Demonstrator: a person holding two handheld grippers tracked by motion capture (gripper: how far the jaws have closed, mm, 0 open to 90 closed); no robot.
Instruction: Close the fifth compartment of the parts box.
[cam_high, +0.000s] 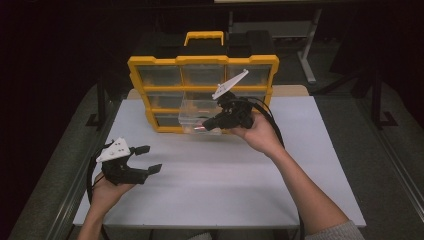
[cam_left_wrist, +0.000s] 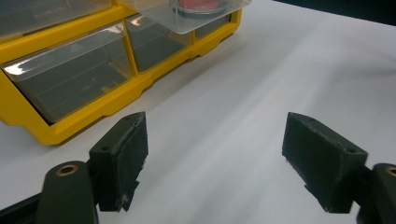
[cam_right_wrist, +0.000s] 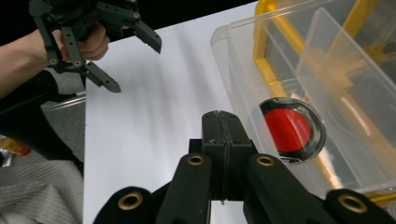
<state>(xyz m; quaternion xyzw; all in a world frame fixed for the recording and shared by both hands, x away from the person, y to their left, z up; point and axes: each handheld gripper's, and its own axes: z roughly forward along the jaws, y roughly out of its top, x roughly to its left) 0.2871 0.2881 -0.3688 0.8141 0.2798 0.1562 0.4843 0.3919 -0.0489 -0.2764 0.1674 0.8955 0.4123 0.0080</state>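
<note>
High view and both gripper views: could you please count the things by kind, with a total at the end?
Yellow organizer case: 1
Clear drawer pulled out of the case: 1
Red round disc with a dark rim, inside that drawer: 1
Handheld tongs: 2 (left tongs open, right tongs shut on nothing)
White table: 1
Total: 6

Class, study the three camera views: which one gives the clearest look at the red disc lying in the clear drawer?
The right gripper view: the red disc shows whole, with its dark rim, through the clear drawer wall. The left gripper view catches just its edge at the top. The high view shows a faint reddish smudge beside the right tongs.
</note>
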